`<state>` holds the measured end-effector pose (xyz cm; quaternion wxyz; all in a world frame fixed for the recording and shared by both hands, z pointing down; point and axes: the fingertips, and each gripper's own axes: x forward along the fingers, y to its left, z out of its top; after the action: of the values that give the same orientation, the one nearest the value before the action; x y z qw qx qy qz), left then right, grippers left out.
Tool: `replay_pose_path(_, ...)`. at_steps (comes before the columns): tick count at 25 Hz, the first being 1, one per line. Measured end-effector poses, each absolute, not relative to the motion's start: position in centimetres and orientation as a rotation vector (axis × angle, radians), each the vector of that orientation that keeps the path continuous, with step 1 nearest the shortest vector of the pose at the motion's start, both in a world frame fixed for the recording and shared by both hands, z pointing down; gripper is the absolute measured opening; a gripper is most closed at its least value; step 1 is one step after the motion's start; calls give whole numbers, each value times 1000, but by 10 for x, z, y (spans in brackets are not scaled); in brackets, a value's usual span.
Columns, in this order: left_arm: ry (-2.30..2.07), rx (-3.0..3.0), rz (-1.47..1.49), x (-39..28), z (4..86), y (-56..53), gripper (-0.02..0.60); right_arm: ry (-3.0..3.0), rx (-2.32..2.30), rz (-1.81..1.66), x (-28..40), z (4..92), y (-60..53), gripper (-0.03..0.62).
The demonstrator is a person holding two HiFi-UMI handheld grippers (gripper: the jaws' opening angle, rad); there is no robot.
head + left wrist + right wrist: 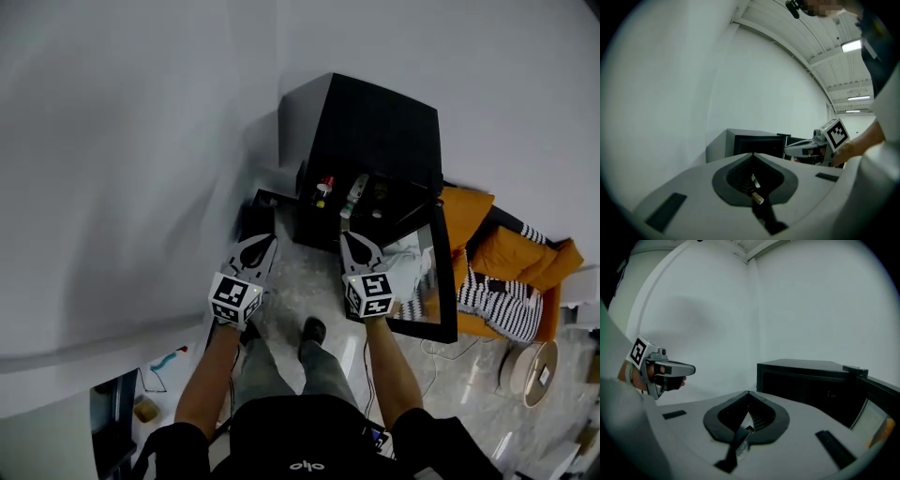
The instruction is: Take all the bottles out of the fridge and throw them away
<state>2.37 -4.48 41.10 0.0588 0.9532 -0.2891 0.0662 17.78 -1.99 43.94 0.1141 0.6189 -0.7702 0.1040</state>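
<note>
Against the white wall stands a small black fridge (375,131), with its door (446,281) swung wide open on the right side in the head view. On the front shelf of the fridge are the bottles: one with a red cap (324,187) and, just beside it, a pale bottle (353,195). The inside is too dark to tell whether more stand behind them. The left gripper (256,242) and the right gripper (355,240) are held out side by side in front of the fridge, short of its opening. Each has its jaws pressed together with nothing between them, as each gripper's own view confirms. The step in hand looks like the approach, with no bottle taken yet. The next move calls for spreading the jaws of one gripper wide enough for a bottle's body and reaching level into the fridge. The right gripper is nearer the pale bottle. The jaws should close round the bottle's middle so that it comes out upright without knocking its neighbour. No bin shows near the fridge, so where to throw them cannot be told
</note>
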Motion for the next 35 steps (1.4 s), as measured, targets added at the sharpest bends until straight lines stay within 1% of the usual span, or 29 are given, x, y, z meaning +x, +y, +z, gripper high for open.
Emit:
replay_pose_path(6, -875, 2863, 185, 25, 451, -77, 0, -2153, 1937, 278, 202, 486, -58, 4)
replay_pose_path(15, -811, 2858, 180, 54, 533, -103, 0, -2043, 2041, 309, 238, 579, -90, 3)
replay_pose_path(22, -788, 2865, 149, 77, 594, -131, 0, -2037, 2059, 289, 237, 642, -127, 5)
replay_pose_path(29, -783, 2878, 150, 79, 627, -147, 0, -2032, 2062, 254, 225, 693, -159, 5)
replay_pose_path(32, -777, 2886, 151, 78, 640, -153, 0, -2002, 2059, 248, 223, 714, -181, 109)
replay_pose_path(35, -761, 2880, 168, 75, 655, -154, 0, -1941, 2058, 265, 224, 736, -201, 189)
